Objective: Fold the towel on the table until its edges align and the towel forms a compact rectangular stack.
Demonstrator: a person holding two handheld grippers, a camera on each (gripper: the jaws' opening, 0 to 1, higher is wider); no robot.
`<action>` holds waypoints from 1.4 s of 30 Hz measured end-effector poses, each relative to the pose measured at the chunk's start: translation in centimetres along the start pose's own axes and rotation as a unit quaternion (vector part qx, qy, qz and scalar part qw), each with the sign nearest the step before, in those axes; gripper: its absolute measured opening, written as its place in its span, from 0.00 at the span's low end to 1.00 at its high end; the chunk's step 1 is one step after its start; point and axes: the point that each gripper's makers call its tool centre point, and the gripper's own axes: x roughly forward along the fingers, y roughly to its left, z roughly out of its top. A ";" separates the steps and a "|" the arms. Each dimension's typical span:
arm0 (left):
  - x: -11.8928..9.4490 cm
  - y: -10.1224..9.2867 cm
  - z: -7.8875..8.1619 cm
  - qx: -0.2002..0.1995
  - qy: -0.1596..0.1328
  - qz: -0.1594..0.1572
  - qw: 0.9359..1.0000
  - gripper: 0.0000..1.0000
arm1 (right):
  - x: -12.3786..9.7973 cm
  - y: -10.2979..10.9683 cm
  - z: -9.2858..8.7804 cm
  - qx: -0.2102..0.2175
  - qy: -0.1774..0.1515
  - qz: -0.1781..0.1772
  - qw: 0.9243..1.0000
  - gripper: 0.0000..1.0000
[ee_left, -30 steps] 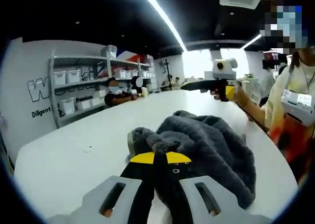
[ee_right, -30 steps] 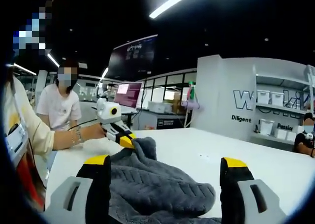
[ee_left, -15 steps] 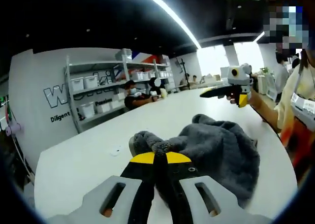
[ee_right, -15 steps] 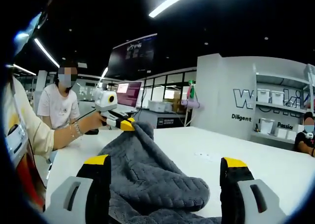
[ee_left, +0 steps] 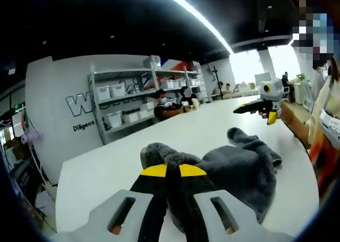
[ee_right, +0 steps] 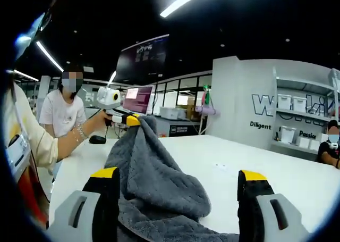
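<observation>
One grey towel (ee_left: 234, 165) is draped over the white worktop (ee_left: 106, 167). Its corner is pinched in the closed left gripper (ee_left: 167, 172) and lifted. The right gripper (ee_right: 180, 181) is held wide open, empty, just above the heaped cloth.

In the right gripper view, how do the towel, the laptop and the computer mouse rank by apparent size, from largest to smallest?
1. Towel, though nearest the camera.
2. Laptop.
3. Computer mouse.
</observation>
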 end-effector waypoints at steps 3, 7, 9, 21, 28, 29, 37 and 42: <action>-1.0 1.0 -0.5 0.005 0.015 0.023 1.000 0.04 | 0.0 0.0 0.0 -0.001 0.000 0.000 1.000 0.93; -2.3 2.0 -0.9 -0.002 0.021 0.044 0.999 0.04 | 0.0 0.0 0.0 0.000 0.001 0.000 1.000 0.93; -3.1 2.7 -1.3 -0.011 0.024 0.060 0.998 0.04 | 0.1 0.0 -0.1 -0.001 0.003 0.001 1.000 0.93; -5.3 3.9 -6.5 -0.059 0.076 0.103 0.990 0.04 | 0.3 0.1 -0.5 0.001 0.012 0.002 1.000 0.93; -4.9 3.2 -10.5 -0.101 0.100 0.105 0.984 0.04 | 0.4 0.2 -0.7 0.002 0.016 0.003 1.000 0.93; -4.8 3.0 -10.9 -0.108 0.098 0.102 0.984 0.04 | 0.5 0.1 -0.8 0.002 0.017 0.002 1.000 0.93; -5.1 2.8 -12.1 -0.124 0.096 0.103 0.982 0.05 | 0.5 0.0 -1.2 0.004 0.026 -0.001 1.000 0.93; -5.3 2.4 -12.4 -0.129 0.096 0.102 0.982 0.05 | 0.4 0.0 -1.3 0.005 0.026 -0.002 1.000 0.93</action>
